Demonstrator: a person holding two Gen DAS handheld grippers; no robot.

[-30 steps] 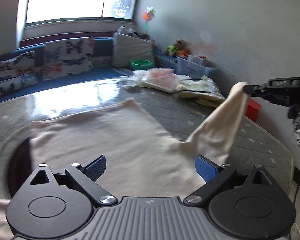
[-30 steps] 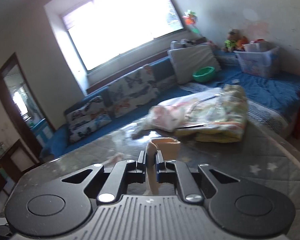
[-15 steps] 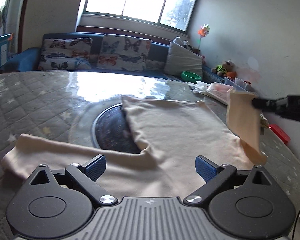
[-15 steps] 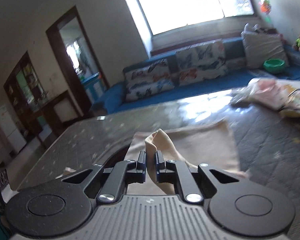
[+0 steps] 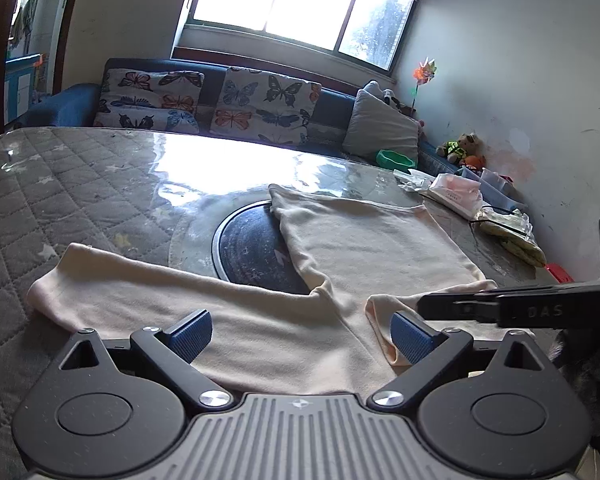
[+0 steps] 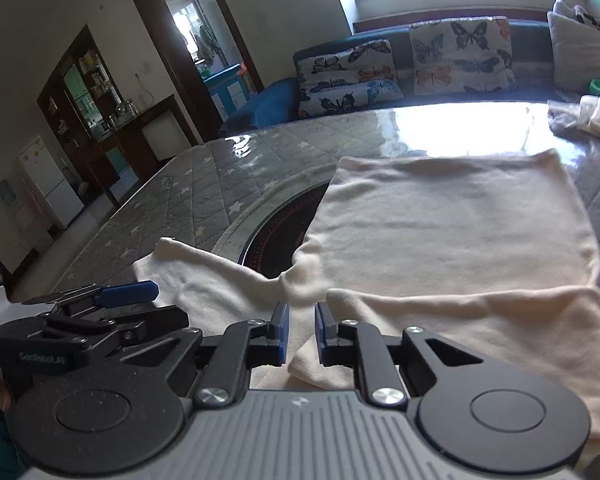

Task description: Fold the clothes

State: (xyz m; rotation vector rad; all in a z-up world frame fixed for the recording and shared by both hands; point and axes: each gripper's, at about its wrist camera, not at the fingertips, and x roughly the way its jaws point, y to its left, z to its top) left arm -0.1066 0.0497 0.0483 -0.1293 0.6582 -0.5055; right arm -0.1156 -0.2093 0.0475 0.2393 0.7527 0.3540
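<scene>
Right claw [image 6: 300, 334] is easing apart with the folded-in sleeve end between its pads, the cream shirt [image 6: 452, 236] spread flat on the bench [image 6: 204, 188] ahead, while the left claw [image 5: 302, 334], spread wide and empty, sits nearer the still-outstretched left sleeve [image 5: 140, 292].

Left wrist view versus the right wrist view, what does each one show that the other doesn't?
Only the left wrist view shows the teddy bear, the pinwheel and the whole window. Only the right wrist view shows the white fridge and the dark cabinet. Both show the cream shirt spread on the quilted table, the butterfly cushions, and the right sleeve folded inward.
</scene>
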